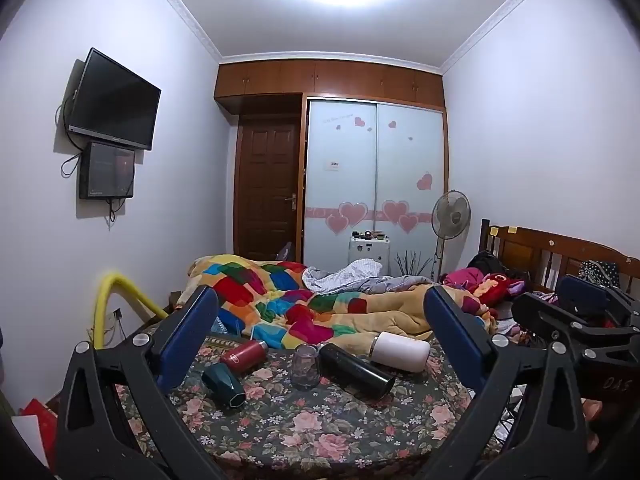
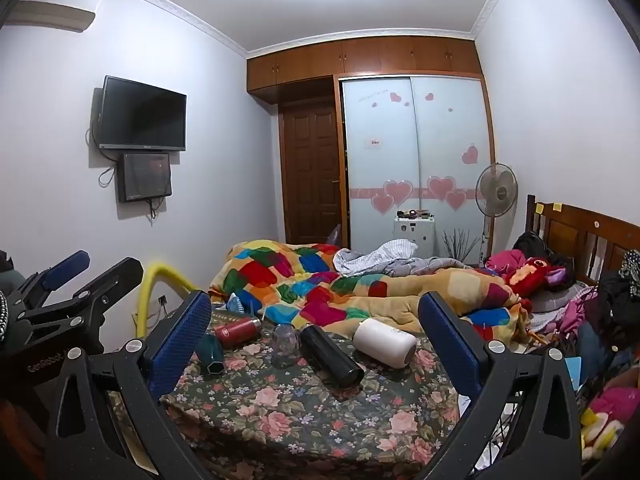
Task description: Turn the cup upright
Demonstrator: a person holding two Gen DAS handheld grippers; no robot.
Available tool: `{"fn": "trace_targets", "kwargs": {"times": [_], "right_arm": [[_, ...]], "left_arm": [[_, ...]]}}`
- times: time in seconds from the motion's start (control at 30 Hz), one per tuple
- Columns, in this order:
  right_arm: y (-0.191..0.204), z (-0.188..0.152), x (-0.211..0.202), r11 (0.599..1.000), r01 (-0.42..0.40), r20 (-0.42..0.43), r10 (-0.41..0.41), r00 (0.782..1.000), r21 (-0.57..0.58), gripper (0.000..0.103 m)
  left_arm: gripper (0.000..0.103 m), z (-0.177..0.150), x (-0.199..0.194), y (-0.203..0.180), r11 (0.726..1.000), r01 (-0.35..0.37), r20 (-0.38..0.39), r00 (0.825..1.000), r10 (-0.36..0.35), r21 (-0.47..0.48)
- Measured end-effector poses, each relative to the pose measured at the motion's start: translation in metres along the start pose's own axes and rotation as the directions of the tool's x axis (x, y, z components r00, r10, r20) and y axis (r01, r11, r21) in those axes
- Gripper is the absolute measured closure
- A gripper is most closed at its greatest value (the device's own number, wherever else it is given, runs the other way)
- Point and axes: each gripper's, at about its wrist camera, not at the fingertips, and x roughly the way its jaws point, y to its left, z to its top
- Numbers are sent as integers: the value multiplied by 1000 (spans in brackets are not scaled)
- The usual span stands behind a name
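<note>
Approach not yet begun; left gripper [image 1: 320, 336] and right gripper [image 2: 316, 336] are held wide open, empty; clear cup [image 1: 306, 366] must be reached first

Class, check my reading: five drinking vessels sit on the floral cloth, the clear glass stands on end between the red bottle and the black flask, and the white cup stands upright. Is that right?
Not quite. The white cup is not upright; it lies on its side, as the right wrist view shows. The rest holds: the clear glass stands on end between the red bottle and the black flask, with the green cup making five on the floral cloth.
</note>
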Motion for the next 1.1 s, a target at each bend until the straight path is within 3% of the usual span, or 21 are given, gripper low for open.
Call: {"fn": "trace_targets", "kwargs": {"times": [1.1], "right_arm": [[-2,-7,1,1000,-1,-34,1,999,11,0]], "left_arm": [[0,-10,9,5,1000,1,-43,999,-2,-22]]}}
